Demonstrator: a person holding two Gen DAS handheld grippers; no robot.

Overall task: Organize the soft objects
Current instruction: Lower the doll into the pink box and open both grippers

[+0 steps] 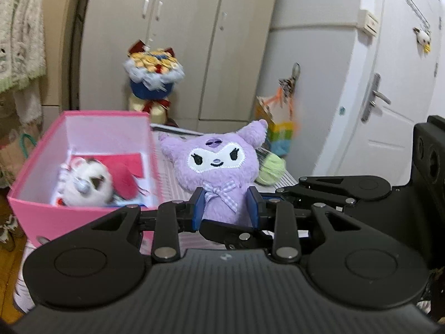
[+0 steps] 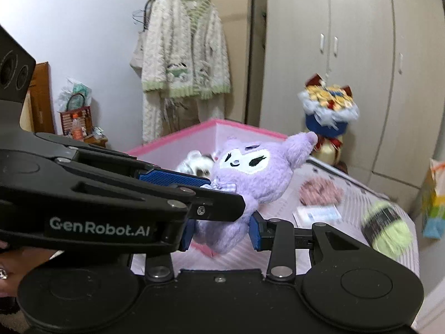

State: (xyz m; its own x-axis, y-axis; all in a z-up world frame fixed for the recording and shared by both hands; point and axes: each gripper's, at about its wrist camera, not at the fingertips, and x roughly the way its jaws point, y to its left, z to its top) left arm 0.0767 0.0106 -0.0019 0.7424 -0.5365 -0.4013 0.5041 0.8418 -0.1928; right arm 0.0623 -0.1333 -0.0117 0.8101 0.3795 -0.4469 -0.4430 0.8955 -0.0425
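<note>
Purple plush (image 1: 215, 164) clamped by both grippers (left (image 1: 225, 208), right (image 2: 221, 232)), angled downward.

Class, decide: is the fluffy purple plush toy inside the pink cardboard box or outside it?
Outside. The purple plush toy is clamped between both grippers beside the pink cardboard box, which holds a white plush.

A home bedroom: tall wardrobe (image 2: 333, 50) doors at the far side, knitted cardigan (image 2: 183, 50) hanging left, white door (image 1: 395, 83) right.

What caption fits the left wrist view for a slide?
Both hand-held grippers clamp a purple plush toy beside an open pink box.
</note>
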